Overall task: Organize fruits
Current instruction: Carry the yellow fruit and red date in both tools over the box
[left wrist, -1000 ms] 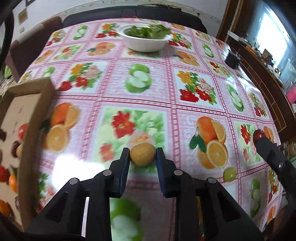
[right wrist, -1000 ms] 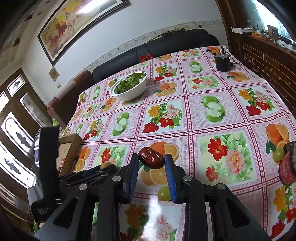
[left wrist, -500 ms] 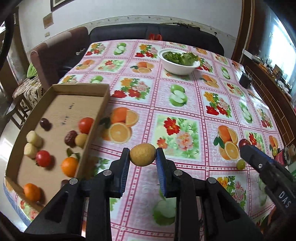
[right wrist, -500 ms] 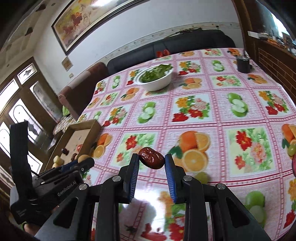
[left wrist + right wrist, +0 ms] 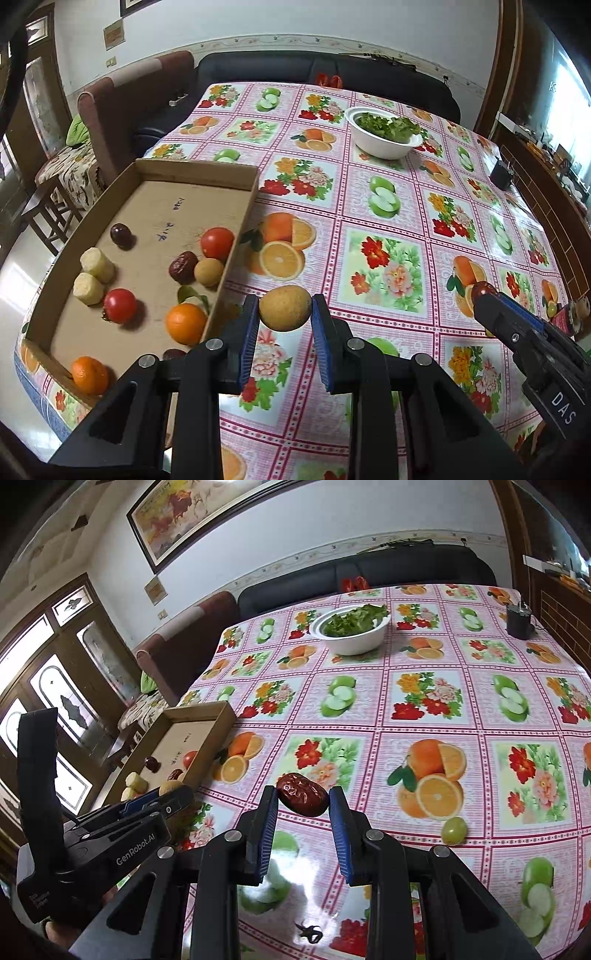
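Observation:
My left gripper (image 5: 284, 314) is shut on a small tan round fruit (image 5: 284, 313), held above the tablecloth just right of the cardboard tray (image 5: 236, 236). The tray holds tomatoes (image 5: 217, 242), oranges (image 5: 185, 324), pale banana pieces (image 5: 96, 263), a red date (image 5: 181, 266) and another tan fruit (image 5: 209, 271). My right gripper (image 5: 303, 800) is shut on a wrinkled red date (image 5: 303, 799) over the table's middle. It shows at the right edge of the left wrist view, its red date (image 5: 483, 288) at the tip. A green grape (image 5: 454, 830) lies on the cloth to its right.
A white bowl of greens (image 5: 384, 136) stands at the far side of the table. A small black container (image 5: 519, 621) sits near the far right edge. A sofa and an armchair (image 5: 110, 110) stand beyond the table. A red jar (image 5: 567, 319) shows at the right.
Both grippers have swung left toward the cardboard tray, each still holding its fruit. The tray and its fruits have come fully into the left wrist view.

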Action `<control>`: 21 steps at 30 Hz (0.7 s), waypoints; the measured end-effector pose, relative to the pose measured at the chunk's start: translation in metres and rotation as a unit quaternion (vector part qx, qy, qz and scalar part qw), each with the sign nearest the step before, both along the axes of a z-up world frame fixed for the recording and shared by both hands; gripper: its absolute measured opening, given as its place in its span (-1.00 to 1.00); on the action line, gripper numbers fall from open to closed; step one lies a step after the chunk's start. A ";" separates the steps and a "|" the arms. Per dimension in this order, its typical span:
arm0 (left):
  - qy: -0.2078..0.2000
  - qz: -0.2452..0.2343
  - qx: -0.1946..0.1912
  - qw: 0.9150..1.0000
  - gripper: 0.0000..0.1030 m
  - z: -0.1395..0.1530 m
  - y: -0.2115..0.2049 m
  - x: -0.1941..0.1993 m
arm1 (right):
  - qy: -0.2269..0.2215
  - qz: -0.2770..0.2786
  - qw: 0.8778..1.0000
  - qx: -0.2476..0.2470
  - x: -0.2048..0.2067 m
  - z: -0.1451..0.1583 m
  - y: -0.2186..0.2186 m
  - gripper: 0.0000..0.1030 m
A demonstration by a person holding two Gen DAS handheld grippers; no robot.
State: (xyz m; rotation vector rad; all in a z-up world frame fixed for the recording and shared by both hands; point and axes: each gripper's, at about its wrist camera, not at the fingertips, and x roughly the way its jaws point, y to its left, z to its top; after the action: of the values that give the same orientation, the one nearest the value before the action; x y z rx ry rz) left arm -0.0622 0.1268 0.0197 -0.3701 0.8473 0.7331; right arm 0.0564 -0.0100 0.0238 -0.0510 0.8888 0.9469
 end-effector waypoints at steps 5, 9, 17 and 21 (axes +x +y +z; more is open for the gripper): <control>-0.001 0.007 -0.001 1.000 -0.50 0.000 0.006 -0.006 | 0.000 0.011 1.000 -0.002 -0.007 0.000 0.009 -0.44; -0.004 0.014 -0.005 1.000 -0.50 0.000 0.015 -0.014 | 0.000 0.021 1.000 -0.004 -0.011 -0.001 0.018 -0.44; -0.010 0.033 -0.013 0.999 -0.50 0.002 0.035 -0.029 | 0.000 0.040 0.999 -0.012 -0.022 -0.002 0.034 -0.44; -0.012 0.041 -0.014 0.999 -0.50 0.004 0.046 -0.036 | 0.000 0.053 0.998 -0.014 -0.028 -0.004 0.046 -0.44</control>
State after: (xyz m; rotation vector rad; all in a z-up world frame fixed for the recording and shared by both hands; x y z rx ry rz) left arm -0.0980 0.1729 0.0241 -0.4388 0.8247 0.7917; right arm 0.0284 0.0360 0.0203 -0.1232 0.9071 1.0337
